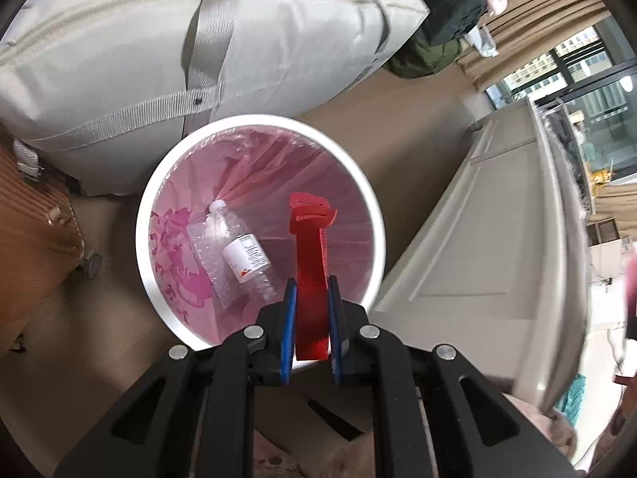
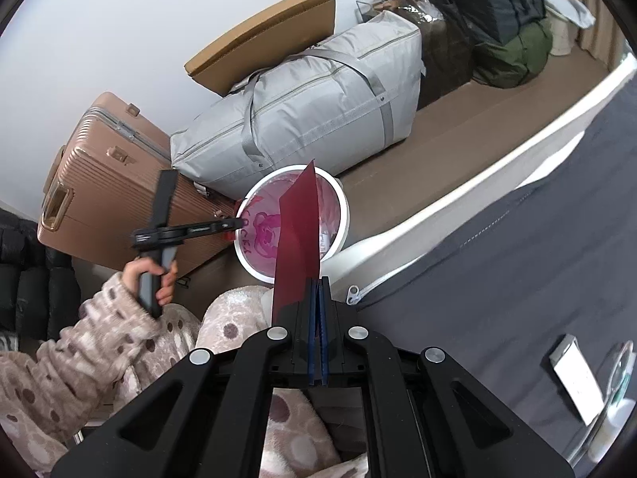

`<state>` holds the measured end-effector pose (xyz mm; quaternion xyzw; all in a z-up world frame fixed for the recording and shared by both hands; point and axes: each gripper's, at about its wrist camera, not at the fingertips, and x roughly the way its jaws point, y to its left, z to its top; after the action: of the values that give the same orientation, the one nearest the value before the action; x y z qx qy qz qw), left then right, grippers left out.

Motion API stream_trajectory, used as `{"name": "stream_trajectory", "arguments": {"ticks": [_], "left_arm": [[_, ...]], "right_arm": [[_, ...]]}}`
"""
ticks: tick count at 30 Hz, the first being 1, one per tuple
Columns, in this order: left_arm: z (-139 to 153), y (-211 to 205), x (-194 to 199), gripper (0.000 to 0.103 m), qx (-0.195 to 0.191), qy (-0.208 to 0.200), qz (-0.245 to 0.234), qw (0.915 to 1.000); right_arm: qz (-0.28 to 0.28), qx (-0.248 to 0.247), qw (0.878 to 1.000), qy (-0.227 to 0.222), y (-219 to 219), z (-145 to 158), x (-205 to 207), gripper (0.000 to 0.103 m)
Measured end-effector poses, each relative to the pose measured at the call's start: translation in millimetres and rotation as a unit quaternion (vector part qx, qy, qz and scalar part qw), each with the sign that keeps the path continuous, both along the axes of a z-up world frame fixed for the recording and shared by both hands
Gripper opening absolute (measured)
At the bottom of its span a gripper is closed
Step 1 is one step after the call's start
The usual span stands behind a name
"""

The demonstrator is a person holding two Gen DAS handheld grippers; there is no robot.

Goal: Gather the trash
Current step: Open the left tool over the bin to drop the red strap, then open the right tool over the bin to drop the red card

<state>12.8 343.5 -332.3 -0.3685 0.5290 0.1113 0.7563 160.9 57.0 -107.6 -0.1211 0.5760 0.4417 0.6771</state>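
A white round bin [image 1: 140, 223] lined with a pink bag stands on the floor; it also shows in the right wrist view [image 2: 345, 207]. An empty clear plastic bottle [image 1: 243, 253] and bubble wrap [image 1: 211, 263] lie inside. My left gripper [image 1: 312, 290] is shut on a red plastic strip [image 1: 312, 263] and holds it over the bin's opening. My right gripper [image 2: 317, 281] is shut on a dark red translucent sheet [image 2: 298, 235], held upright on the near side of the bin. The left gripper [image 2: 229, 225] also shows there at the bin's left rim.
A big grey storage bag [image 2: 318, 107] and a rose-gold suitcase [image 2: 103, 183] stand behind the bin. A white cabinet [image 1: 489, 239] is to the right. A dark bed cover [image 2: 517, 271] with a white card [image 2: 573, 378] lies at right.
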Motion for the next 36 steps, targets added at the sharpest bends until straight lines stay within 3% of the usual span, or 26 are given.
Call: {"name": "stream_trajectory", "arguments": {"ticks": [7,8,9,11,18,24,36], "left_arm": [[-27.1,6.2,10.2,0.017,-0.010,0.019,0.002,0.9998],[-29.5,7.3,10.9,0.036,-0.019,0.019,0.001,0.9997],[-31.7,8.1,11.2,0.067,-0.028,0.021,0.003,0.9994],[-31.2,8.7,8.9,0.094,-0.016,0.030,0.013,0.9993],[-17.7,8.3,3.9,0.096,0.023,0.054,0.010,0.9982],[15.5,13.3,-25.9,0.098,0.033,0.025,0.060,0.9973],[74.9,12.0,-98.5,0.098,0.066,-0.001,0.138,0.9882]], "right_arm": [[-0.009,-0.011,1.000,-0.001,-3.3,-0.2,2.3,0.001],[-0.009,-0.012,1.000,0.000,-3.0,-0.6,2.5,0.001],[-0.008,-0.012,1.000,0.000,-2.5,-0.3,2.2,0.001],[-0.006,-0.011,1.000,0.000,-0.6,1.0,1.3,0.001],[0.006,-0.010,1.000,-0.004,9.8,-0.5,-1.1,0.001],[0.038,-0.009,0.999,-0.012,33.8,-4.2,-6.0,0.001],[0.123,0.000,0.992,-0.038,138.3,-21.2,-21.7,0.001]]}}
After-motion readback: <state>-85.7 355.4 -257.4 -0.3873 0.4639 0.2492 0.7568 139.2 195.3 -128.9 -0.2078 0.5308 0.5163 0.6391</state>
